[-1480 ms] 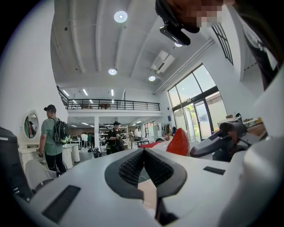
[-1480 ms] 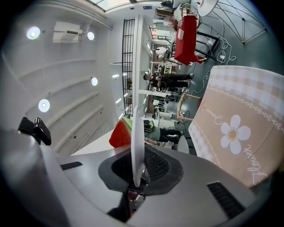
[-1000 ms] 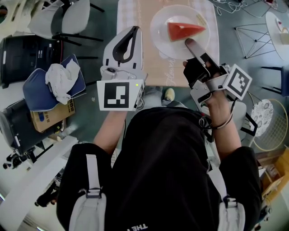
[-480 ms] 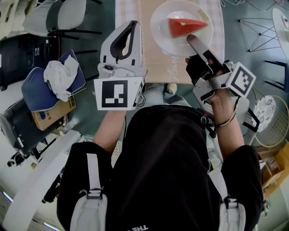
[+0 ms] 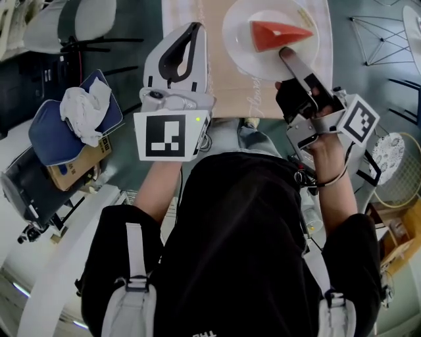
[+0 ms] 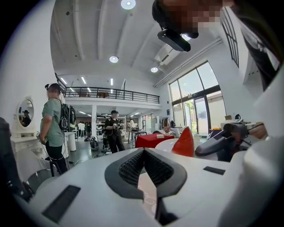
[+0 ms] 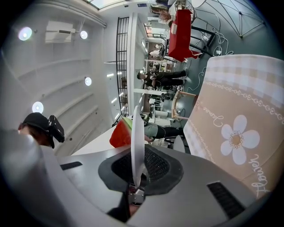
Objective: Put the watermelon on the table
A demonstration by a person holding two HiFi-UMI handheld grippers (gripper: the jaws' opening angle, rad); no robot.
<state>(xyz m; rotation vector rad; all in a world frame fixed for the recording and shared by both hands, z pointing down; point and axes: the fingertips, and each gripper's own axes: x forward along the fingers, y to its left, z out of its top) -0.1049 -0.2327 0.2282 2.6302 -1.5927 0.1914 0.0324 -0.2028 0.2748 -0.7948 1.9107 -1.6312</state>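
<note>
watermelon (image 5: 276,34) sits on plate (image 5: 240,36), its rim pinched by level right gripper (image 5: 285,54); left gripper (image 5: 194,31) jaws together.

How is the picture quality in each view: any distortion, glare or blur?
Head view: evenly lit and sharp, lines bend at the edges; the watermelon on its plate is clear. Left gripper view: fisheye, ceiling lamps glare, a mosaic patch at the top. Right gripper view: fisheye with dark corners, the room turned on its side.

Watermelon (image 5: 276,34) on plate (image 5: 238,47) over table (image 5: 217,92); left gripper (image 5: 195,29) leftward, right gripper (image 5: 285,52) at rim
</note>
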